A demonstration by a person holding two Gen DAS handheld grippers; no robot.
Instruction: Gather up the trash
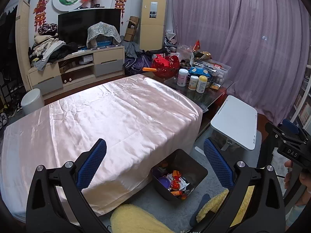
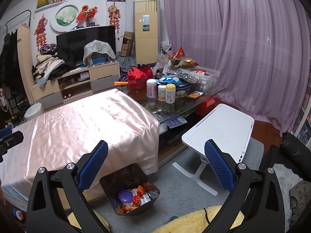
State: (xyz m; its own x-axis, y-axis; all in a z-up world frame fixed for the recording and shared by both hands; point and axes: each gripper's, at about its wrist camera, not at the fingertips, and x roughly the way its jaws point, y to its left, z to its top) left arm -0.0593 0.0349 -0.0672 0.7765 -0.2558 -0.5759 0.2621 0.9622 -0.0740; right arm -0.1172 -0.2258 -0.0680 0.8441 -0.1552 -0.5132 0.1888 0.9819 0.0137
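A black bin [image 1: 196, 169] [image 2: 142, 171] stands on the grey rug at the near corner of the pink-covered table [image 1: 108, 112] [image 2: 83, 124]. Inside it lie wrappers [image 1: 177, 182] [image 2: 139, 195] in red and orange and a purple lid [image 1: 164, 181] [image 2: 125, 195]. My left gripper [image 1: 154, 149] is open with nothing between its blue pads, raised above the table corner and the bin. My right gripper [image 2: 155, 151] is open and empty too, high over the bin. The right gripper's black body [image 1: 289, 147] shows at the right edge of the left wrist view.
A glass coffee table [image 1: 217, 93] [image 2: 186, 101] behind holds bottles, a red basket and snack packs. A white lap desk [image 1: 236, 122] [image 2: 219, 128] stands right of the bin. Yellow fluffy fabric [image 1: 134, 220] [image 2: 196, 221] lies nearest me. A white stool [image 1: 32, 101] is far left.
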